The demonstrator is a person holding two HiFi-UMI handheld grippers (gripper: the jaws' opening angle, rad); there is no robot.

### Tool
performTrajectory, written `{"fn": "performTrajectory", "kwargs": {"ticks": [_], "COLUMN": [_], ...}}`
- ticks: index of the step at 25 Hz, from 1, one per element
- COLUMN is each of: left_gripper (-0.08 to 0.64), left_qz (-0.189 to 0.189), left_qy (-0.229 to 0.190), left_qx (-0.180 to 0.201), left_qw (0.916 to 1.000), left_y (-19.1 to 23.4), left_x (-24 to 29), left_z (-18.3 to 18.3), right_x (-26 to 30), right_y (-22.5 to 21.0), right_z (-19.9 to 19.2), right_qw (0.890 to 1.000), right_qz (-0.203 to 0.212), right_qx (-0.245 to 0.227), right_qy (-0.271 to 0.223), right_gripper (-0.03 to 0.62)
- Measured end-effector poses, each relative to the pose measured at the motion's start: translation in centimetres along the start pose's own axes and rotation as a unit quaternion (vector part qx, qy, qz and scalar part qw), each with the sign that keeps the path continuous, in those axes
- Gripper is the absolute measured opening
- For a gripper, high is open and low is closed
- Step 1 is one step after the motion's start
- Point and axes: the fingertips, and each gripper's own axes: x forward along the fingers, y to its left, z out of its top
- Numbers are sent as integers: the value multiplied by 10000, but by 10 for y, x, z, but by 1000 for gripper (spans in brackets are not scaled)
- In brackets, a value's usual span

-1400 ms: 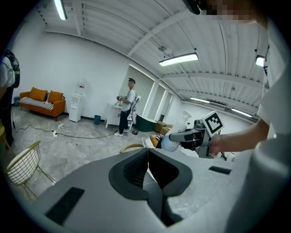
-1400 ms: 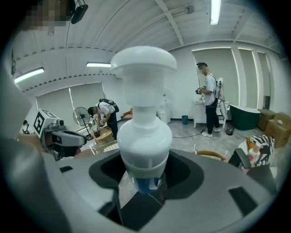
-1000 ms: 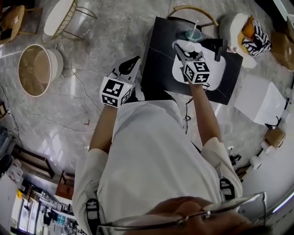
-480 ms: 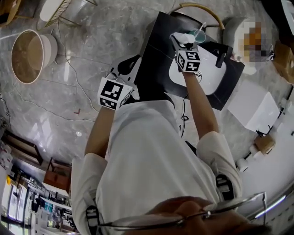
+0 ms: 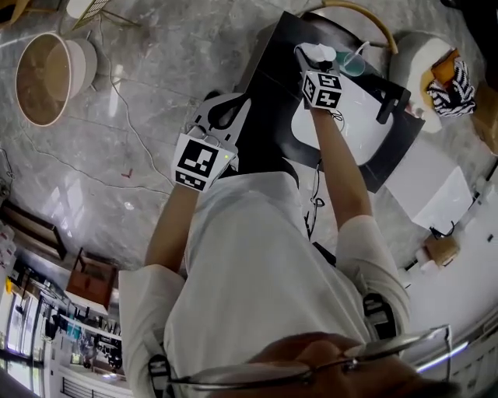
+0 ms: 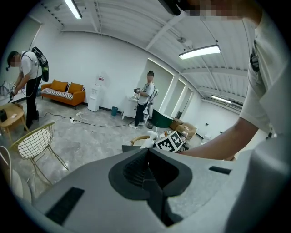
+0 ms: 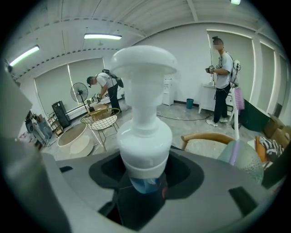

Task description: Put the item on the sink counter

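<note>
My right gripper (image 5: 315, 56) is shut on a white pump bottle (image 5: 321, 52) with blue liquid in its base, holding it upright over the far left part of the black sink counter (image 5: 268, 85). In the right gripper view the bottle (image 7: 144, 136) fills the gap between the jaws of this gripper (image 7: 145, 182). A teal cup (image 5: 356, 64) with a toothbrush stands just right of the bottle, beside the white basin (image 5: 350, 113). My left gripper (image 5: 222, 109) hangs off the counter's left edge, shut and empty; its jaws meet in a seam (image 6: 146, 166).
A black faucet (image 5: 389, 105) stands at the basin's right. A wooden chair back (image 5: 366, 19) curves behind the counter. A white stool with a striped cloth (image 5: 440, 74) is at the right, a round tub (image 5: 47, 78) at the left. Other people stand farther off (image 6: 146, 102).
My right gripper has carried the bottle down and toward the counter's far edge, next to the cup. The left gripper has sunk a little beside the counter.
</note>
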Motion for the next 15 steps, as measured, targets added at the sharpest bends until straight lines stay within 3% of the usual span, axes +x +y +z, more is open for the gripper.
{"fn": "performTrajectory", "kwargs": {"ticks": [15], "left_gripper": [5], "left_qz": [115], "left_qy": [68], "left_qx": [-88], "left_qw": [9999], "left_y": [2], "left_x": [0], "left_z": [-9], "right_x": [12], "right_y": [-2], "right_z": [-11], "right_qw": [9999], "right_qz": [-14], "right_qx": [-153], "right_qy": [-9], "right_gripper": [255]}}
